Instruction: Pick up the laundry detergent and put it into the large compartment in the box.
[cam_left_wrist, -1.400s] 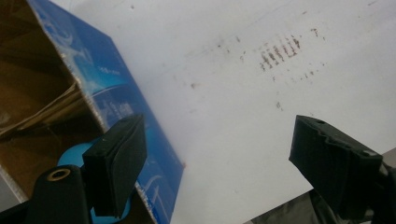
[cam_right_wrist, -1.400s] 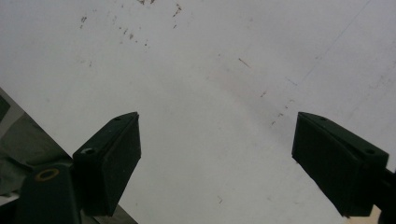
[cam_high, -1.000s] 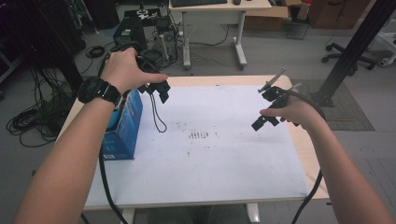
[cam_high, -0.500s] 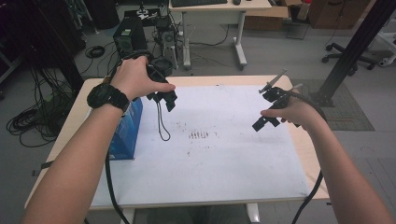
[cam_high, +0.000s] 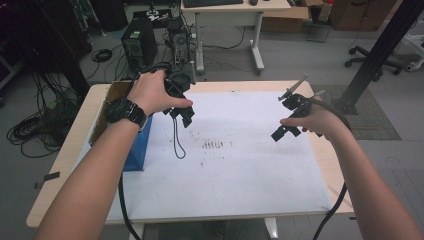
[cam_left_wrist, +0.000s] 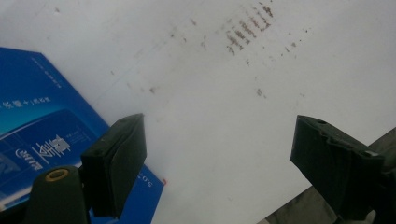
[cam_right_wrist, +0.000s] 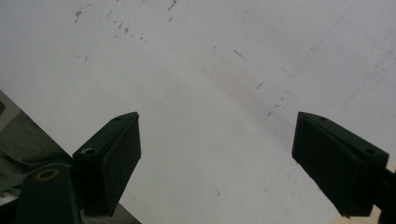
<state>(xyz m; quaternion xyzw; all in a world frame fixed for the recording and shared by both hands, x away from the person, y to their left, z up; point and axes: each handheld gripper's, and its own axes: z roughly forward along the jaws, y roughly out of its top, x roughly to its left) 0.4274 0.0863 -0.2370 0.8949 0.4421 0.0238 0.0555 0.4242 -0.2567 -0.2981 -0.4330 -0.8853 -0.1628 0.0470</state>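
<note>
I hold my left gripper (cam_high: 182, 107) above the white sheet (cam_high: 240, 170) that covers the light wooden table (cam_high: 65, 165), its black jaws standing wide apart with nothing between them. In the left gripper view those jaws frame bare, speckled sheet, and the corner of the blue printed cardboard box (cam_left_wrist: 37, 126) lies just behind my left-hand jaw. From the high view that blue box (cam_high: 135, 150) sits at the sheet's left edge, beside my left forearm, with its brown flaps open toward the table's far-left corner; my left gripper hangs above the sheet close to the box's far end, apart from it, and a loop of black cable (cam_high: 176, 142) dangles from it onto the sheet. My right gripper (cam_high: 287, 120) hovers over the right part of the sheet, well apart from the box, and its jaws too stand open and empty, with only marked white sheet between them in the right gripper view. A patch of small dark smudges (cam_high: 214, 145) marks the sheet between my two hands.
</note>
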